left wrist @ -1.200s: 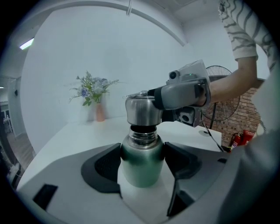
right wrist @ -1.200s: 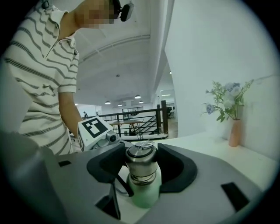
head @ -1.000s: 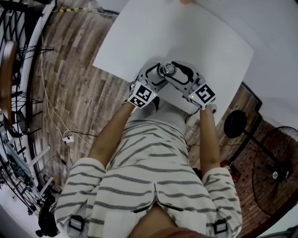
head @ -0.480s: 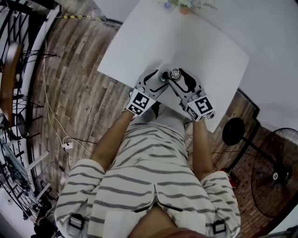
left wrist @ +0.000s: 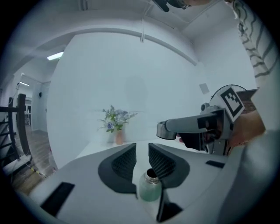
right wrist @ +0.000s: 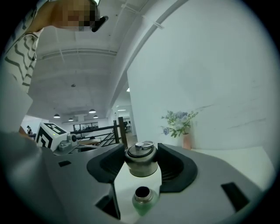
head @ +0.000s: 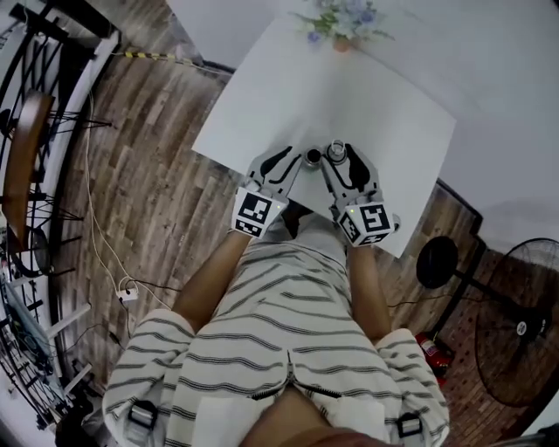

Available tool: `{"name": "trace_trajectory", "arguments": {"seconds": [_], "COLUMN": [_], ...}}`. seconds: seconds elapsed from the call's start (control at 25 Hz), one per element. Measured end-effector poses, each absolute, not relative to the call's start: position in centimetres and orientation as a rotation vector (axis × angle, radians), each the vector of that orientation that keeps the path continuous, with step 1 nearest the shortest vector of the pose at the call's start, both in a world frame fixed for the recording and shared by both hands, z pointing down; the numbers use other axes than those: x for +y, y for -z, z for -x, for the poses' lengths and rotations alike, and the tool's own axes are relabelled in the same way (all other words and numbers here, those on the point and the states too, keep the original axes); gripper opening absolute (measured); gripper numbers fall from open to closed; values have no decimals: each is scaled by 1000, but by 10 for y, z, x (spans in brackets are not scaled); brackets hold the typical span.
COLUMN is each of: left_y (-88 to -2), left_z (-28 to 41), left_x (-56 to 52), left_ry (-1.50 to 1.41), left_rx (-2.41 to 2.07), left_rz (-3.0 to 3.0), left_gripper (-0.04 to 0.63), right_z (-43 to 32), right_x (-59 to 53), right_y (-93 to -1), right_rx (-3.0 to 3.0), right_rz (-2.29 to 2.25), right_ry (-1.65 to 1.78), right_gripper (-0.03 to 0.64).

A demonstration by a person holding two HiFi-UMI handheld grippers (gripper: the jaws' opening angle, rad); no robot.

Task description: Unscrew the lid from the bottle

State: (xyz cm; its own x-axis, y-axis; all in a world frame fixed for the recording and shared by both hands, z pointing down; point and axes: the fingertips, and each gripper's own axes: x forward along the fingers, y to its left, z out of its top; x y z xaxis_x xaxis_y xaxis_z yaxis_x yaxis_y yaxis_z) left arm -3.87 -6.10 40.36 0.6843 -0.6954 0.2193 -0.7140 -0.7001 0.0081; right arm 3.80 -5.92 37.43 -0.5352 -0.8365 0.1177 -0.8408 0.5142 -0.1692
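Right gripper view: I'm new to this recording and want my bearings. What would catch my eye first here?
The metal lid is off, clamped between the right gripper's jaws. Close by, the green bottle stands open-mouthed on the white table. A small vase of flowers sits at the table's far edge.

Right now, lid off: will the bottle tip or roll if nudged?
Likely tippy: the bottle stands slim and upright on the smooth white table. Once down, its round body would probably roll. Open mouth: any contents could spill.
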Motion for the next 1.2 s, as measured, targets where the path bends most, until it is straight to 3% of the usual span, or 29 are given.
{"name": "trace_trajectory", "arguments": {"seconds": [0.24,1.2], "left_y": [-364,-297], "left_z": [53,63], "left_x": [-57,-11], "left_ry": [-242,-158], "left_rx": [-1281,-1332], "left_rz": [-2785,-2843], "left_gripper": [0,-2], "right_z": [-41,-42], "right_x": [-53,-6], "right_y": [-349,-303], "right_rx": [-2667,-2620], "right_rz": [-1627,-1780], "right_ry": [-300,-220], "right_gripper": [244,243]}}
